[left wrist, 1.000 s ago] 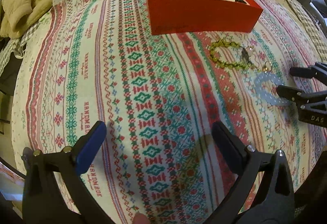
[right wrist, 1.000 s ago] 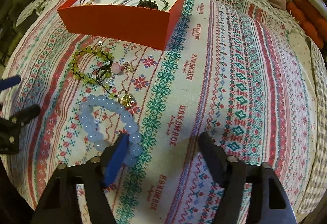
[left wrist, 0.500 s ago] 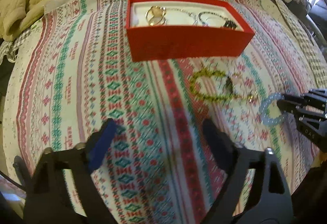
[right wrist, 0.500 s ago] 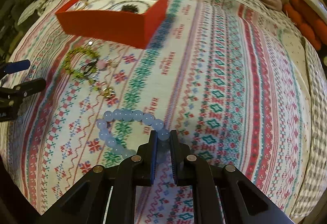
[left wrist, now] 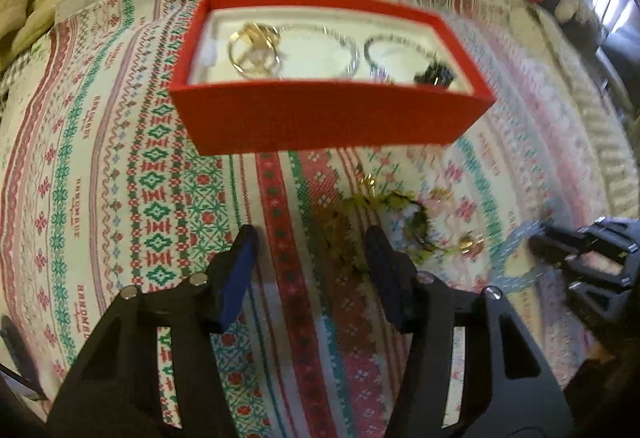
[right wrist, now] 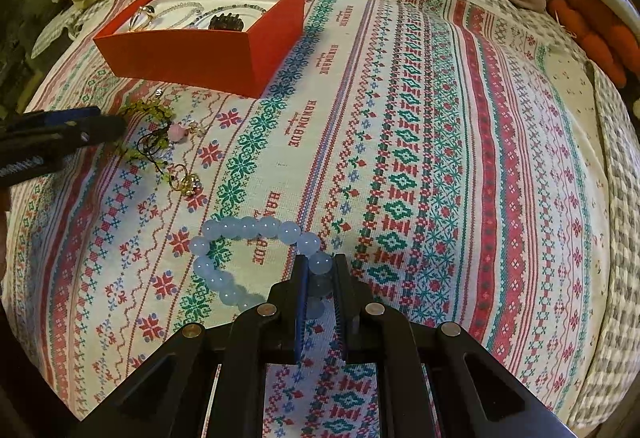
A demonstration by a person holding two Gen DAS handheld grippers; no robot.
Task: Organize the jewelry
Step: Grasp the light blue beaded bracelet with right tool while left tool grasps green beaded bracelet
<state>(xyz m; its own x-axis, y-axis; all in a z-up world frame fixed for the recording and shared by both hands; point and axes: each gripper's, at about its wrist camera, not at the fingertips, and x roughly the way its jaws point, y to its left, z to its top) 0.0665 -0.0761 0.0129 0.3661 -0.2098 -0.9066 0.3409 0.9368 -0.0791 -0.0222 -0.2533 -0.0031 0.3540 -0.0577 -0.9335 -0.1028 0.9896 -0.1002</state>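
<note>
Pinching one pale blue translucent bead of the round-bead bracelet (right wrist: 256, 262) between its pads, my right gripper (right wrist: 320, 270) is clenched on it low over the patterned knitted bedspread (right wrist: 420, 158). The rest of the loop is lying on the cloth to the left of the jaws. To do this well I am planning a straight, slow lift so the beads hang free, then a carry to the open red cardboard box (right wrist: 208, 50), lowering before letting go so nothing bounces off the pieces already inside.

My left gripper (left wrist: 312, 250) is part open and holding nothing; its jaws have just been closing, with bare cloth and the edge of the olive-green beaded bracelet (right wrist: 150, 130) between them. That view is blurred, so I am only guessing it is lining up on that tangle beside the small gold ring (right wrist: 182, 176).

Against the earlier frames, the right jaws, wide then beside the blue loop, are now shut on it, and the red box is sitting larger and nearer in the left view.
</note>
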